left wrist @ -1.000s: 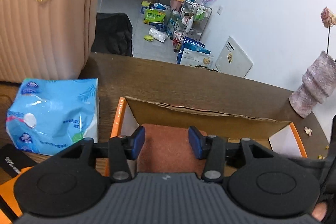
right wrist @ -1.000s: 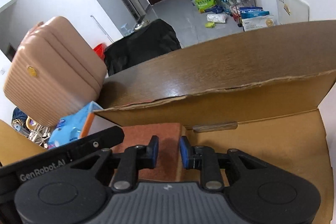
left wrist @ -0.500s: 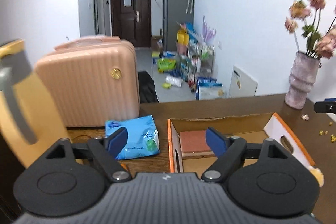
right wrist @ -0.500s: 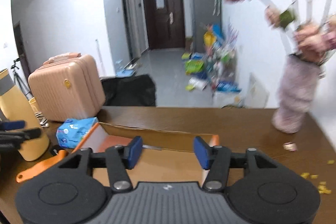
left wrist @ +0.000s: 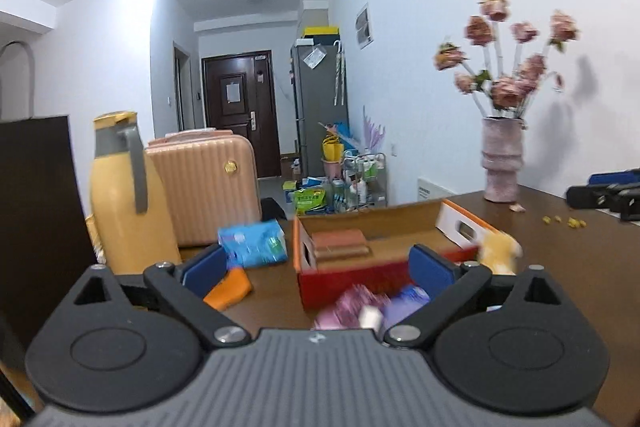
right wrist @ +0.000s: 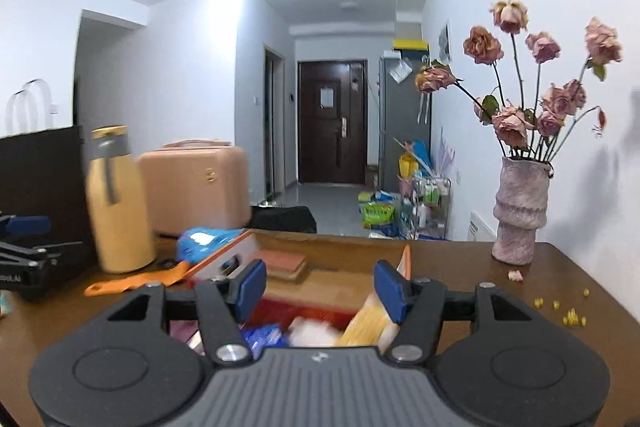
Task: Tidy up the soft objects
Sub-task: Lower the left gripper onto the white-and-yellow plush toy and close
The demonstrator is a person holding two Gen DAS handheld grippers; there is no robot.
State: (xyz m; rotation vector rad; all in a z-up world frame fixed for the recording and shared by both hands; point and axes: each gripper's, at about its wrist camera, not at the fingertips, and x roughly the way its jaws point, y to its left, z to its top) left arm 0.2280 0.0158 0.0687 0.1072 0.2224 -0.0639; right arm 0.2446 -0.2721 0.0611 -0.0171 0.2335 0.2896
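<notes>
left claw (left wrist: 316, 269): i am spreading it wide, jaws opening, nothing pinched, so it is free for another pickup. right claw (right wrist: 320, 285): i am opening it too, holding nothing. soft packets (left wrist: 360, 307): lying loose on the counter (left wrist: 560, 267) in front of the box, probably waiting to be sorted. cardboard box (left wrist: 372, 227): sitting open just beyond, the folded brown cloth (left wrist: 340, 247) resting inside at its left end. tissue pack (left wrist: 254, 243): lying beside the box.

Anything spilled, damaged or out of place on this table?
Small yellow crumbs and a fallen petal lie scattered on the table near the vase, whose roses look dried and drooping.
</notes>
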